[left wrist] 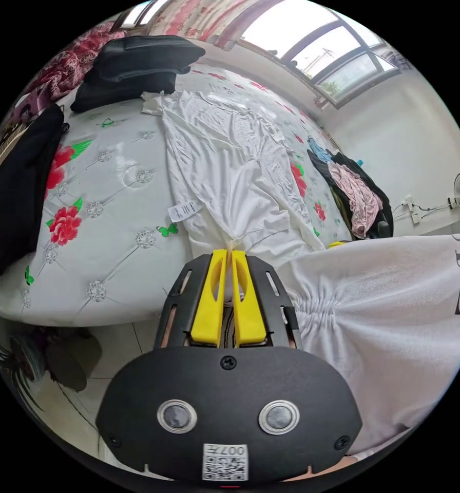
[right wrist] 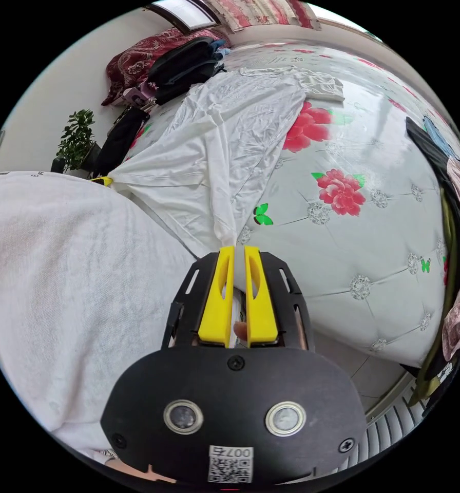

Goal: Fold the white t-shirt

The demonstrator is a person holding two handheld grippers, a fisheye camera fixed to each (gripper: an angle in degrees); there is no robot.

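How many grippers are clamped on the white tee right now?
2. The left gripper pinches one hem corner of the white t-shirt; the right gripper pinches the other, both at the bed's near edge.

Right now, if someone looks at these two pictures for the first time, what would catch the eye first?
Probably the white t-shirt, spread along the flowered bed cover with its near hem pinched at two corners. The left gripper and the right gripper each have yellow jaws closed on that hem. Next, the dark clothes piled at the far end of the bed.
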